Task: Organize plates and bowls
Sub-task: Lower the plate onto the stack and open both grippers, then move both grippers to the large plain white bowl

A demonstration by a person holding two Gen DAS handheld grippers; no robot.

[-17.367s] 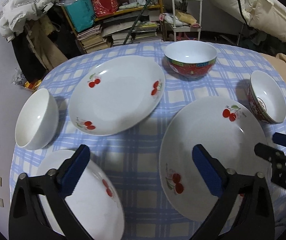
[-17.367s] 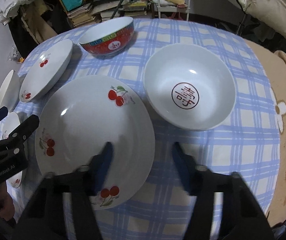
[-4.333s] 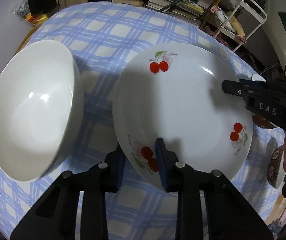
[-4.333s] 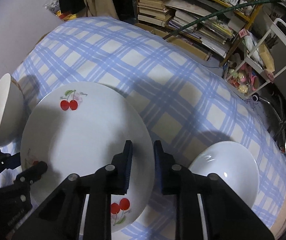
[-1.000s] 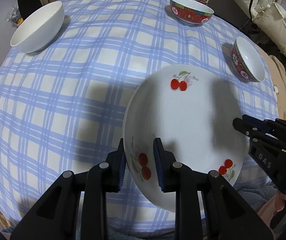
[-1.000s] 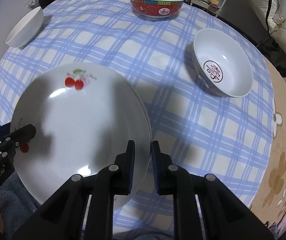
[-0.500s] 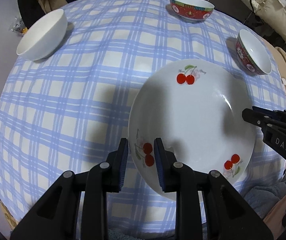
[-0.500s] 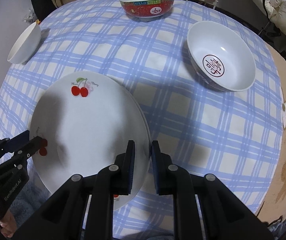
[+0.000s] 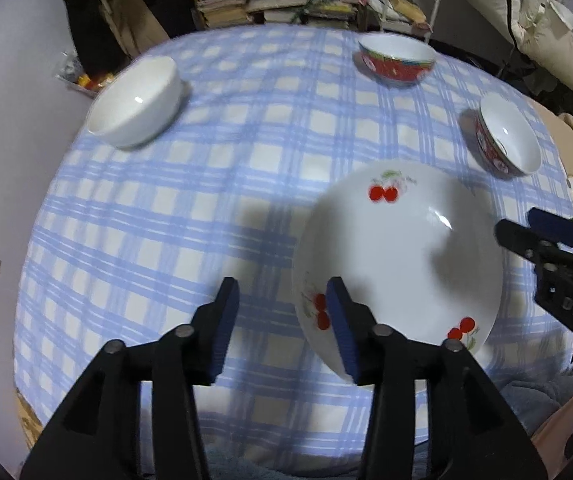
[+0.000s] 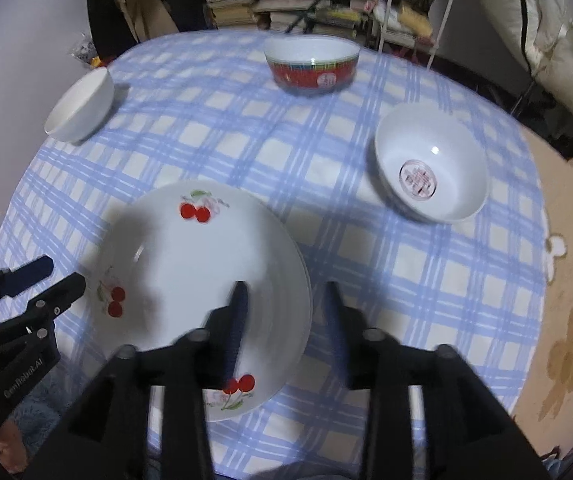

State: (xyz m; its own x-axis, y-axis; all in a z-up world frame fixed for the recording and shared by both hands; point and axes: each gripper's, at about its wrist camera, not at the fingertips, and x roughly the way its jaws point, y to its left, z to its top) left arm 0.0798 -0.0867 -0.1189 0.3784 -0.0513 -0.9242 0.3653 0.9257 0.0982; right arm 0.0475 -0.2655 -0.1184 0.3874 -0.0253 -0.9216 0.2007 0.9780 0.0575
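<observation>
While both grippers hang over a round table, each view reads as follows.

Left wrist view, left gripper [image 9: 282,312]: jaws have just been opening and stand spread, straddling the plate's near-left rim at the bottom centre, pads not pressing it.
Left wrist view, cherry plate [image 9: 402,256]: white with red cherries, lying at centre right on the blue checked tablecloth [image 9: 174,224].
Left wrist view, white bowl [image 9: 134,104]: upper left, well apart from the plate.
Left wrist view, red patterned bowl [image 9: 396,60]: top, right of centre.
Left wrist view, second red bowl [image 9: 504,140]: upper right, near the plate's far edge.
Left wrist view, right gripper [image 9: 526,228]: at the right edge, beside the plate rim.

Right wrist view, right gripper: jaws have just been opening and are parted at bottom centre, astride the plate's right rim, nothing pinched.
Right wrist view, cherry plate: lower left of centre; it appears to top a stack, with further rims showing at its right edge.
Right wrist view, second red bowl: right of centre, a red emblem inside.
Right wrist view, left gripper: at the left edge.
</observation>
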